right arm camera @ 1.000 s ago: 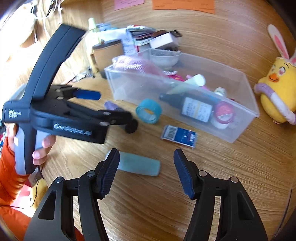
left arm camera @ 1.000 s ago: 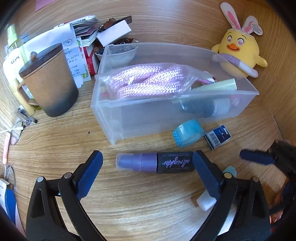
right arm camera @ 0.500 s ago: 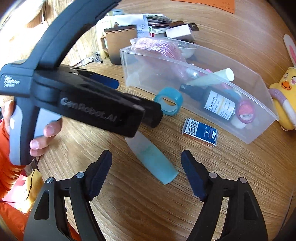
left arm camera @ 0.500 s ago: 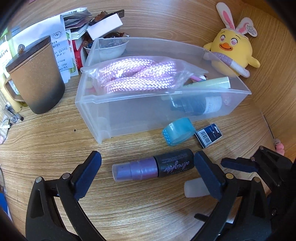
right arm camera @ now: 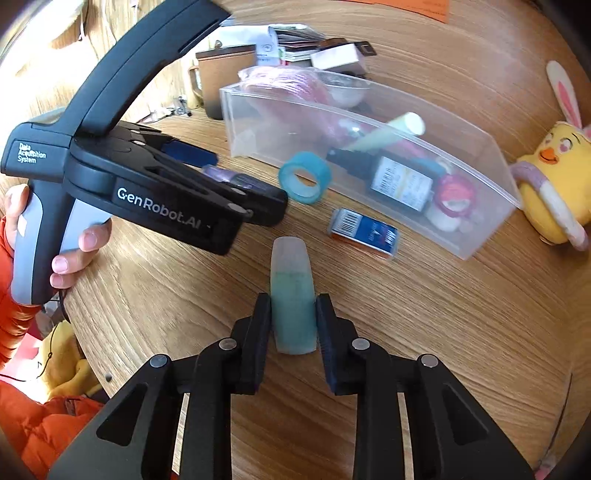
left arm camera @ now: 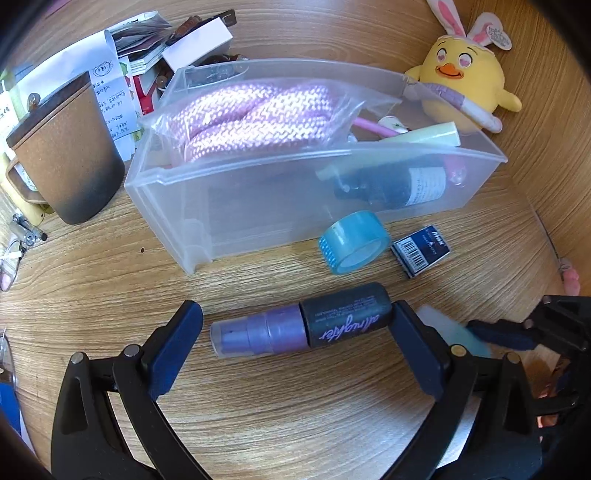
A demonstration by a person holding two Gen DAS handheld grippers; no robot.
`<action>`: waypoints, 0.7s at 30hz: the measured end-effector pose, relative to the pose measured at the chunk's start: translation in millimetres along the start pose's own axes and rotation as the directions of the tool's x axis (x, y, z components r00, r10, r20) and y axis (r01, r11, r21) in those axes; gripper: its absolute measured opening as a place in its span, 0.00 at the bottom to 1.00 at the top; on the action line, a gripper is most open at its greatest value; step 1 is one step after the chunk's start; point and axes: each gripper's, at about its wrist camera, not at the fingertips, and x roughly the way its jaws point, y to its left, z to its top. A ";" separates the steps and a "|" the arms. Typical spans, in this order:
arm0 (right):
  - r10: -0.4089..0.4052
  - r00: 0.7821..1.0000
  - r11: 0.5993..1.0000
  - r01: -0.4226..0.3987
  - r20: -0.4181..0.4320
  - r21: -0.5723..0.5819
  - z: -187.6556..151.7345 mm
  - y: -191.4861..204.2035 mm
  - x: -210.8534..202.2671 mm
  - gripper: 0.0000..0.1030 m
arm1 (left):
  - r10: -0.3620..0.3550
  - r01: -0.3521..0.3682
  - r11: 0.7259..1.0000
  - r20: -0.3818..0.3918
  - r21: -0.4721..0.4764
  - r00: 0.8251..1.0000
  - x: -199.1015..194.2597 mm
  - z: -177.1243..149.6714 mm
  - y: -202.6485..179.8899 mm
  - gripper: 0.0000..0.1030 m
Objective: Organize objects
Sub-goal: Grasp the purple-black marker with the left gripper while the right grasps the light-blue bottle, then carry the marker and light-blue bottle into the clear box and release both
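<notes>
Teal tube (right arm camera: 293,306): lies on the wooden table (right arm camera: 461,332), pinched by right gripper (right arm camera: 293,325)
Purple-black bottle (left arm camera: 301,325): lying between the spread fingers of left gripper (left arm camera: 295,332)
Blue tape roll (left arm camera: 352,242): beside clear bin (left arm camera: 258,206)
Bin: holds pink rope (left arm camera: 251,118)

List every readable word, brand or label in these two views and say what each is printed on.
"GenRobot.AI": side of the left tongs.
"Data Acquisition System": back of the same handle.
"allnighter", in purple script, read tentatively: dark body of the spray bottle.
"Max", uncertain: small blue box with a barcode.
Too small or blurred: dark bottle's label, papers, plush chick's tag.
</notes>
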 end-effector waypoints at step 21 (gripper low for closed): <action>-0.036 0.987 0.992 0.016 0.158 0.124 26.6 -38.7 -36.1 0.13 | 0.062 -0.051 0.997 0.218 -0.052 0.974 -73.2 1.2 3.7 0.89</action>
